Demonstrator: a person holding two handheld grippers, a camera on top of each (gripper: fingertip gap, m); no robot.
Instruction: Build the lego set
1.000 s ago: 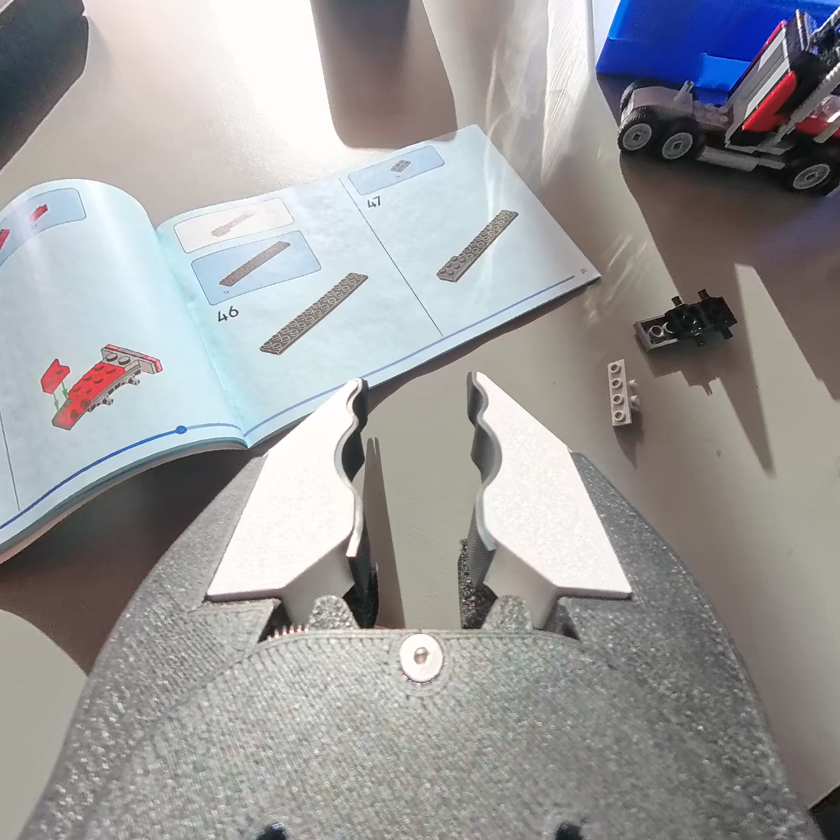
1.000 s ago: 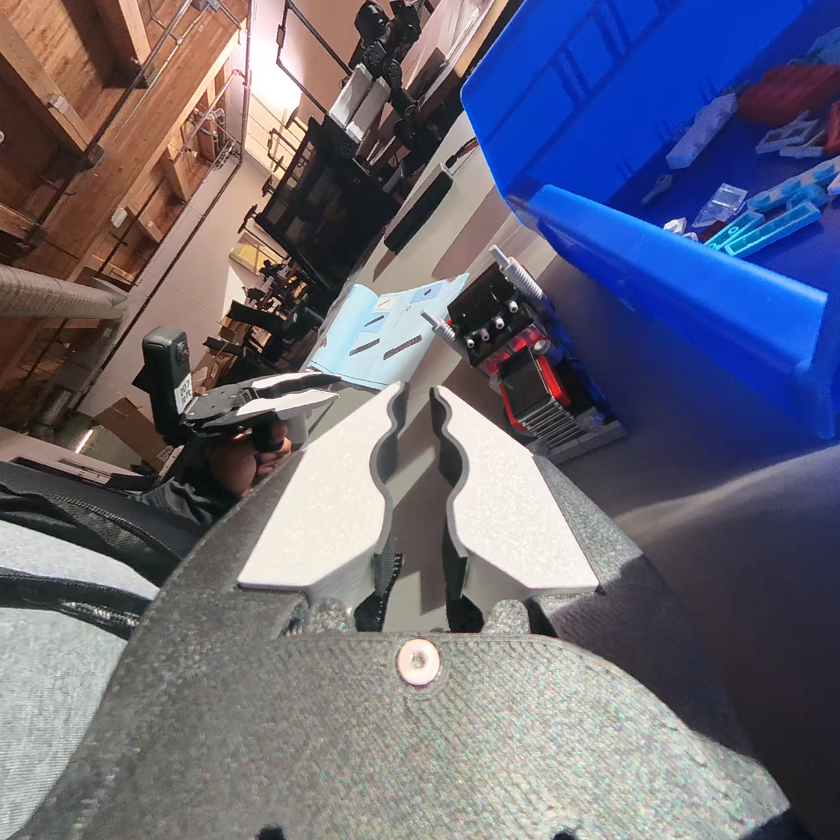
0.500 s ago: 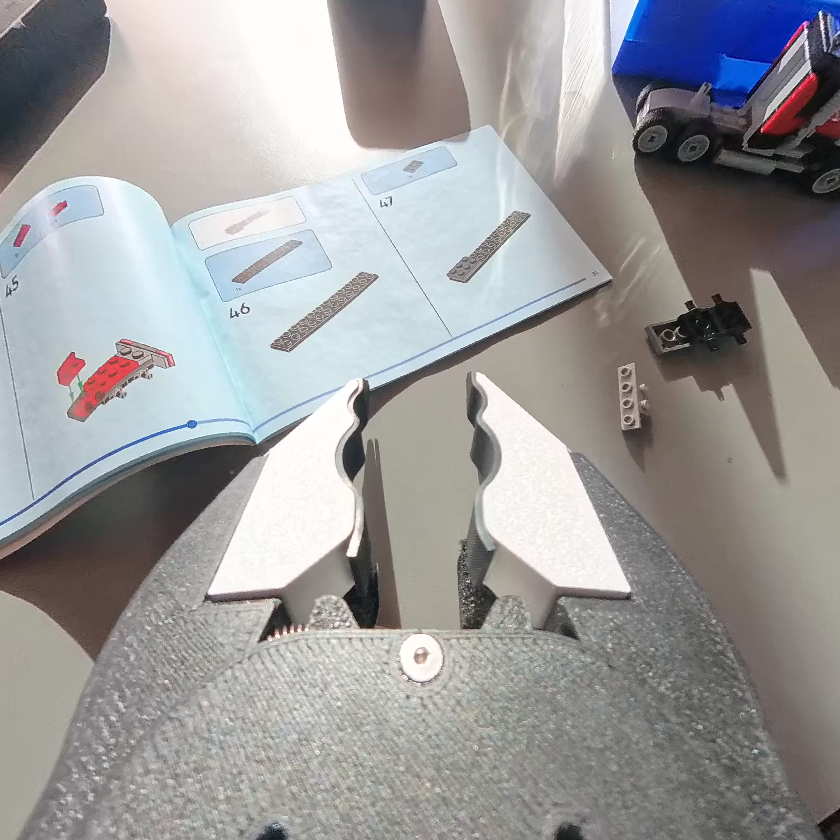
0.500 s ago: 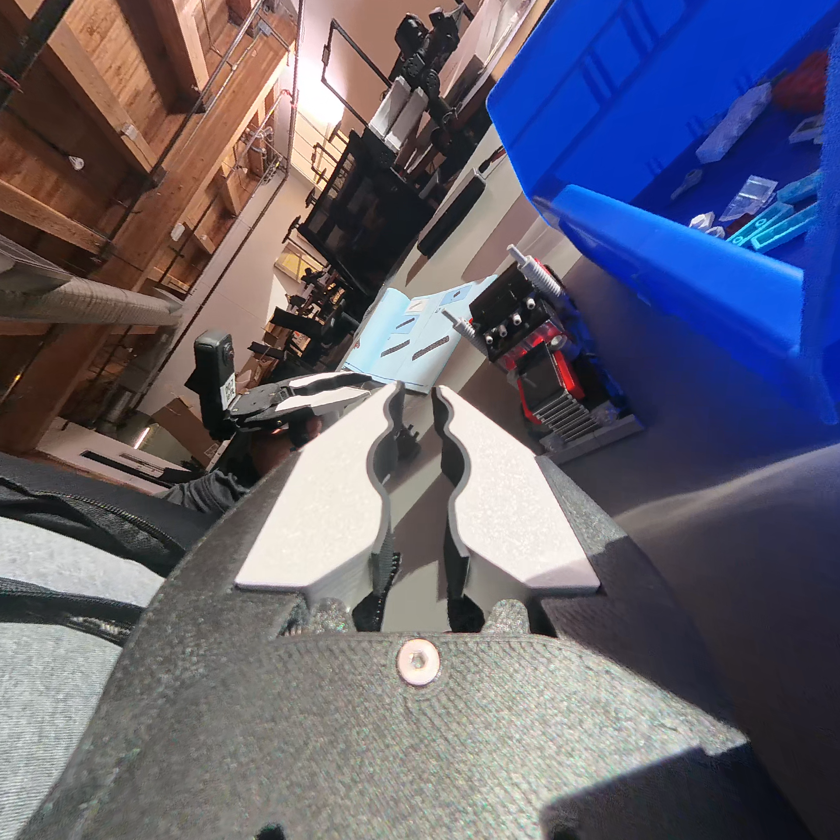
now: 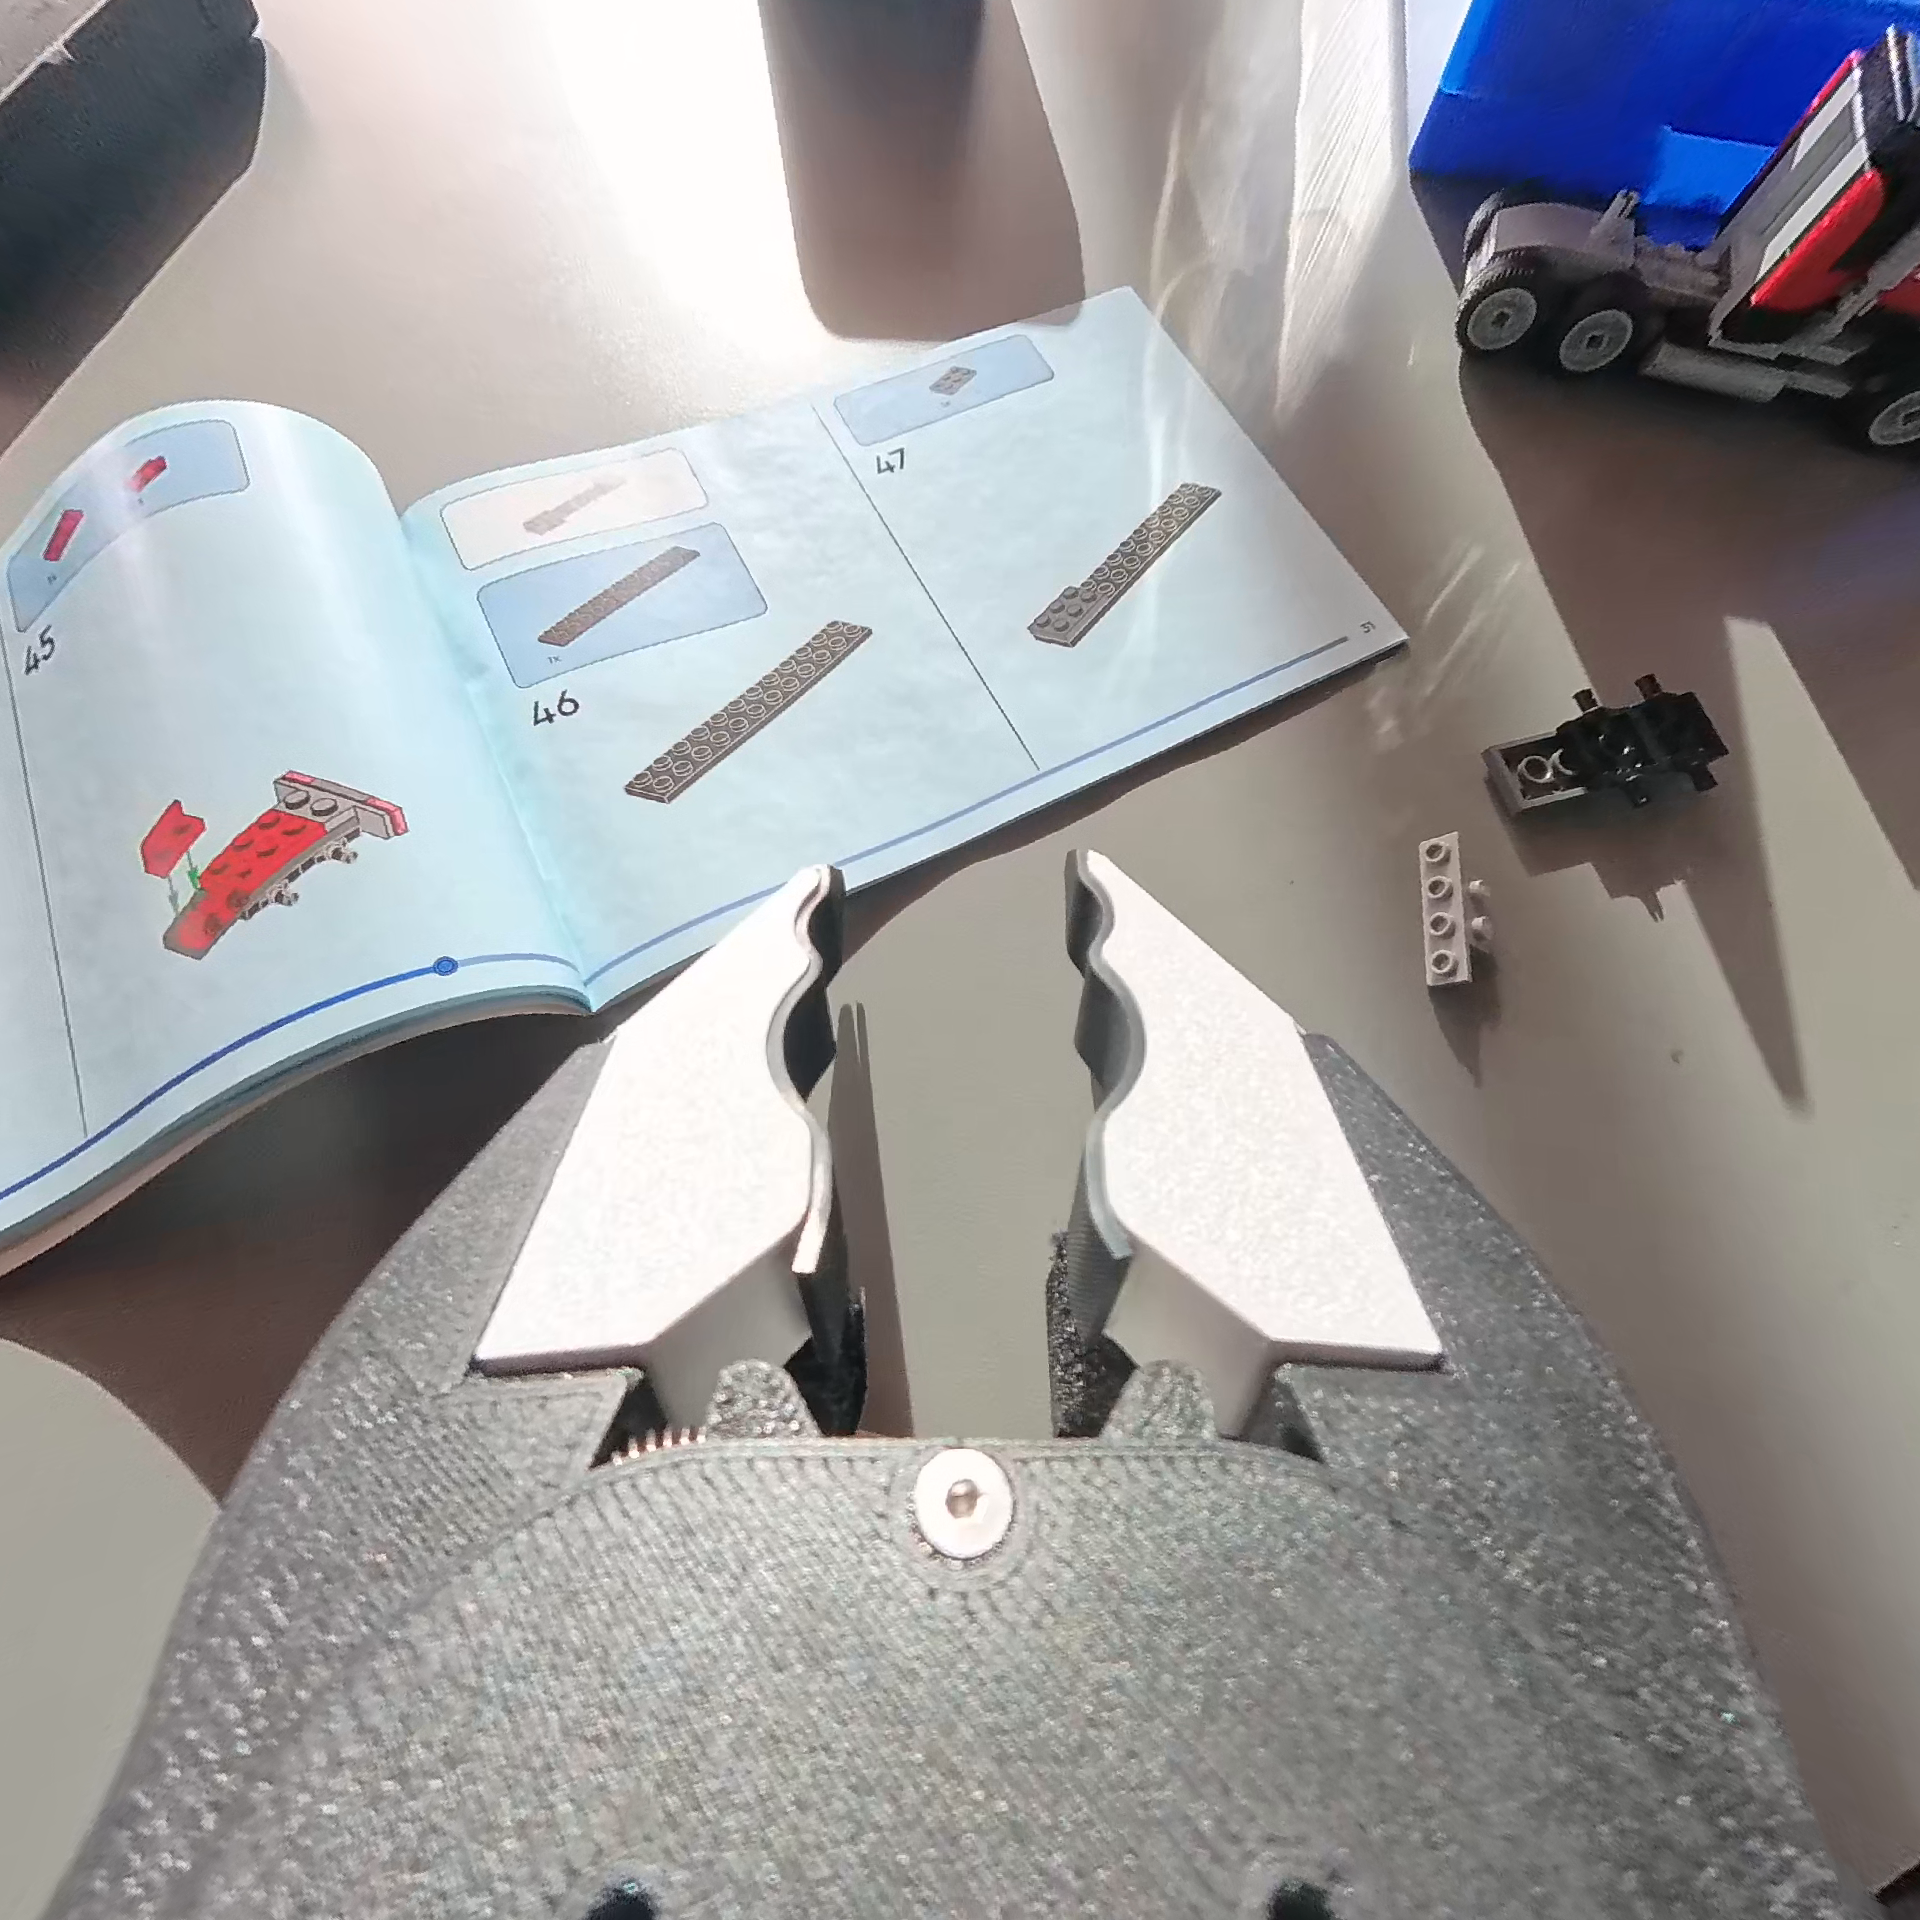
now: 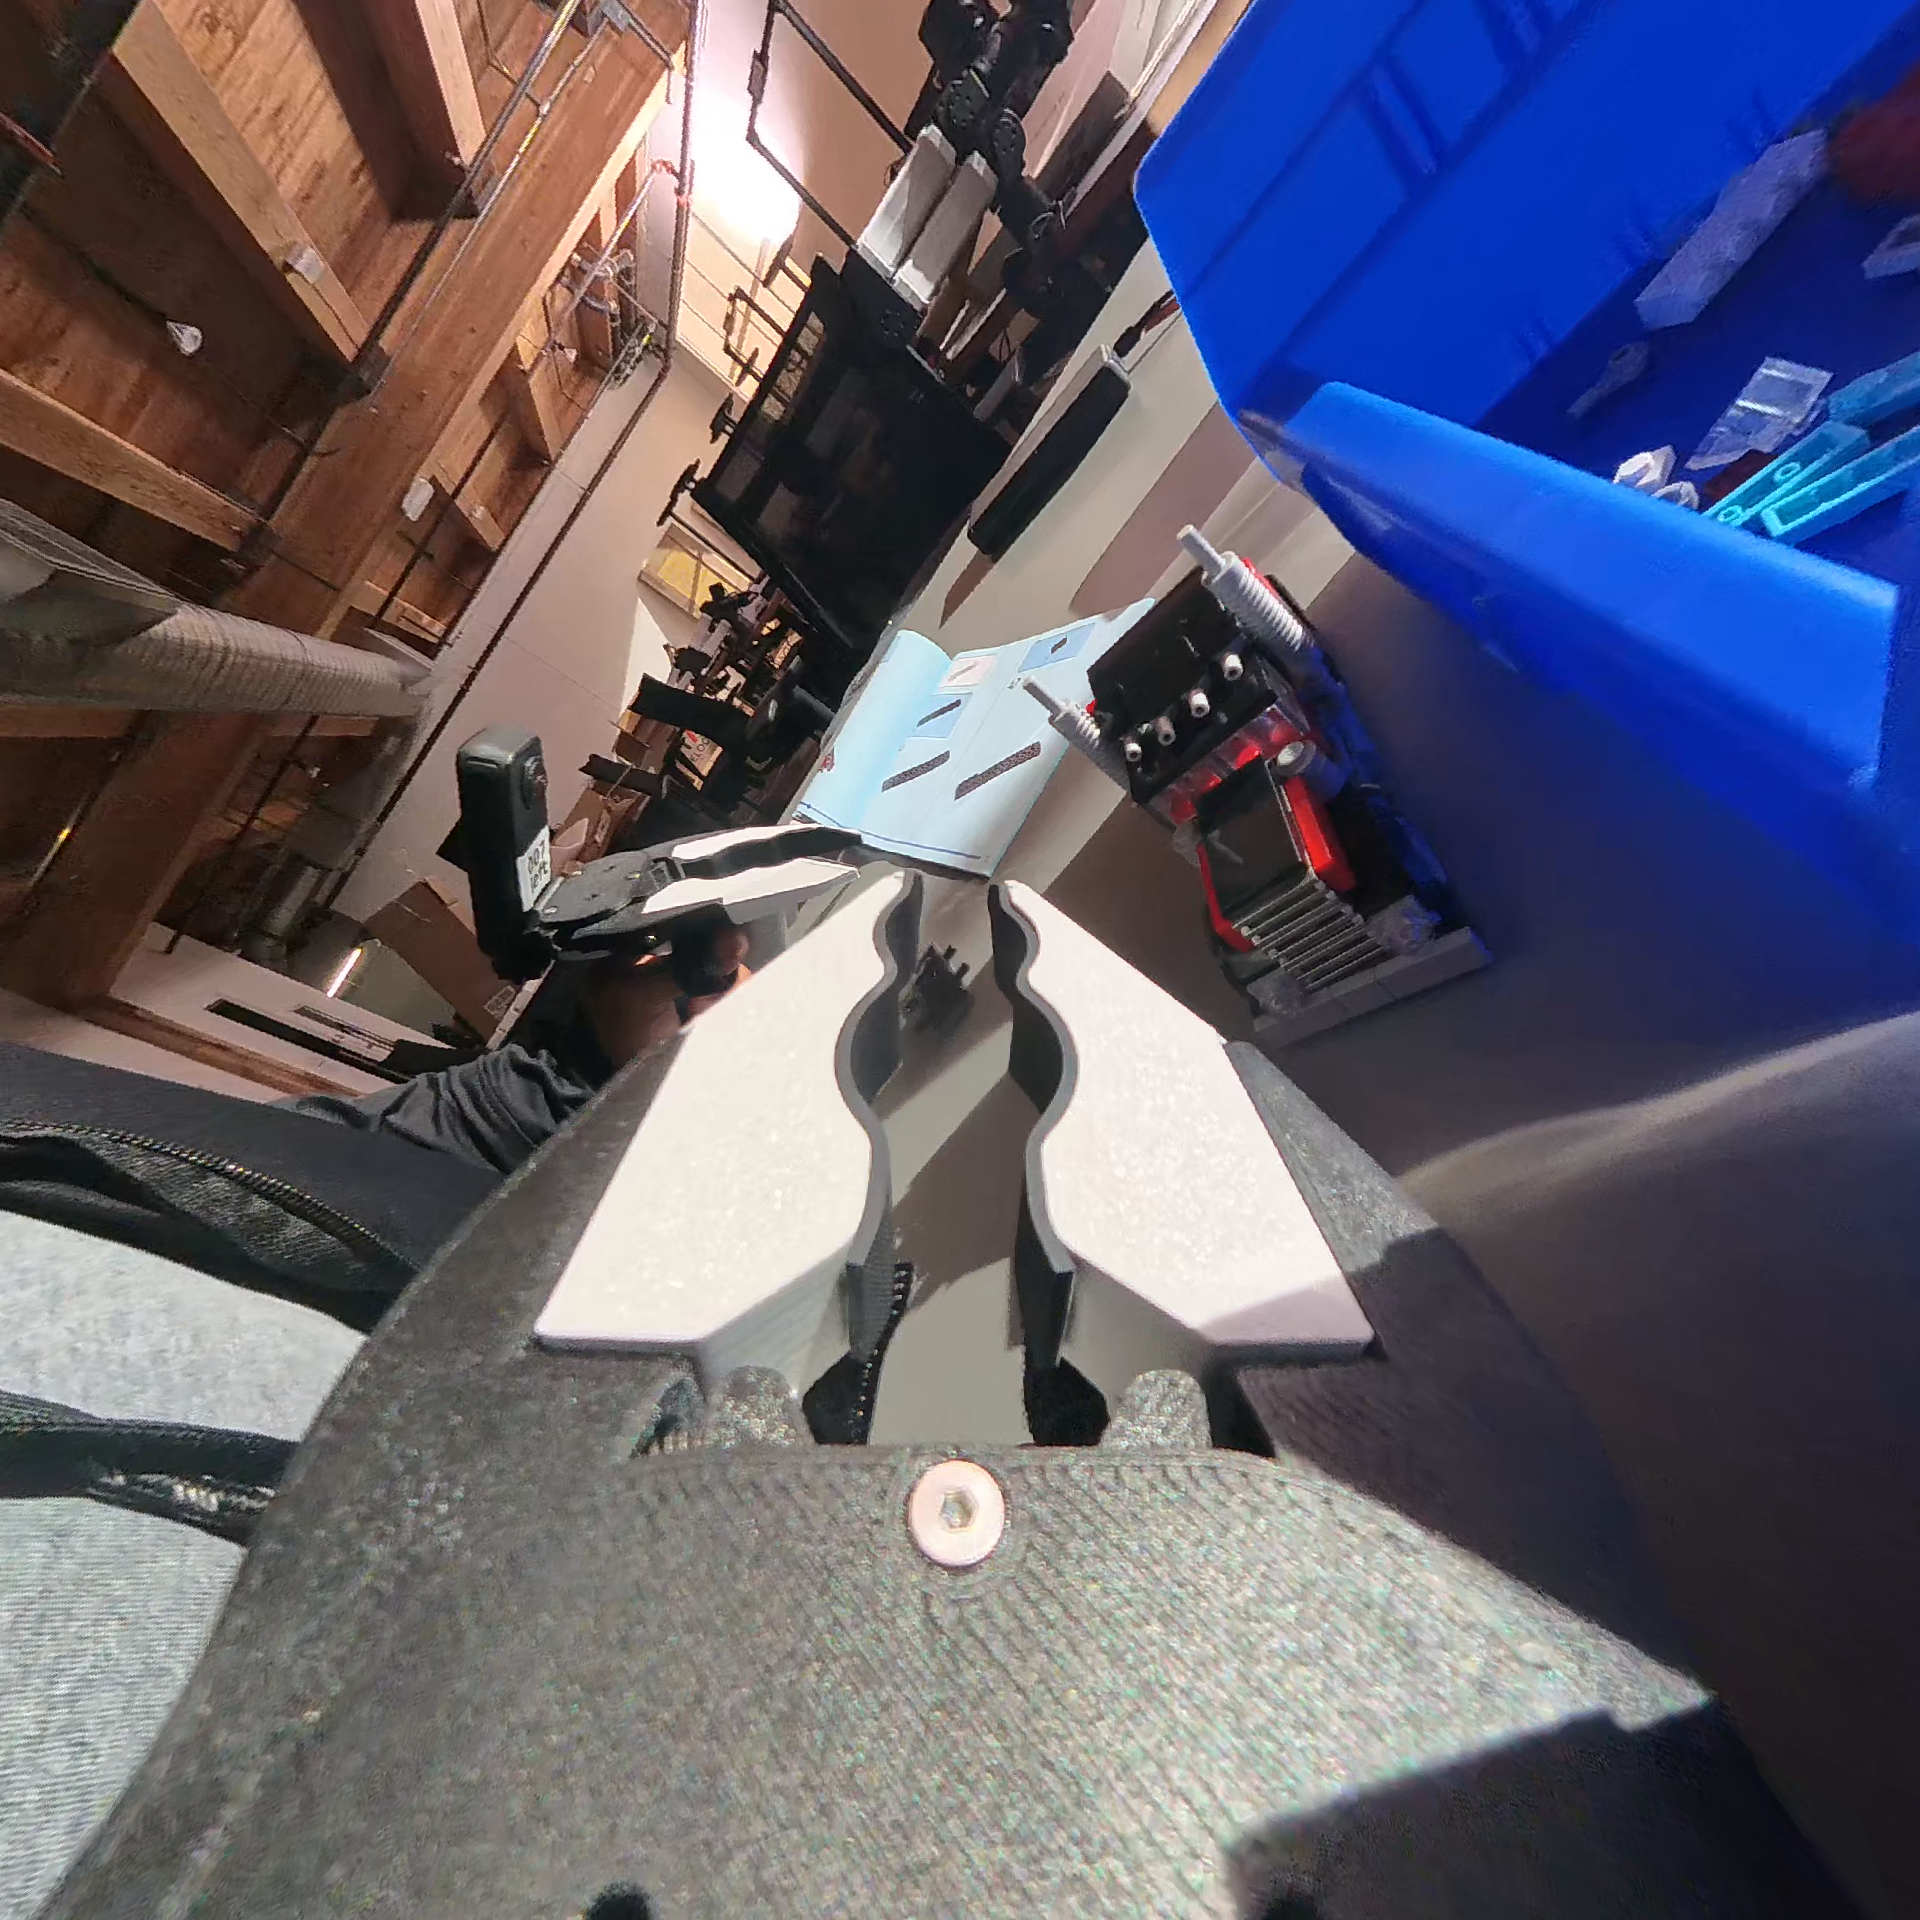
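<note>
Left gripper (image 5: 951, 883) hovers over the table (image 5: 1195, 1195), jaws apart, empty. Right gripper (image 6: 951, 894) low, narrow gap, empty. Beyond: grey stud plate (image 5: 1446, 909), black sub-assembly (image 5: 1605, 753), open instruction booklet (image 5: 644, 665). Farther: truck model (image 6: 1262, 821) beside blue bin (image 6: 1558, 312).

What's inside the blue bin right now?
In the right wrist view the blue bin holds loose pieces: light-blue bars, clear small bags and something red at the far edge. The near wall hides the rest of the bin's floor.
</note>
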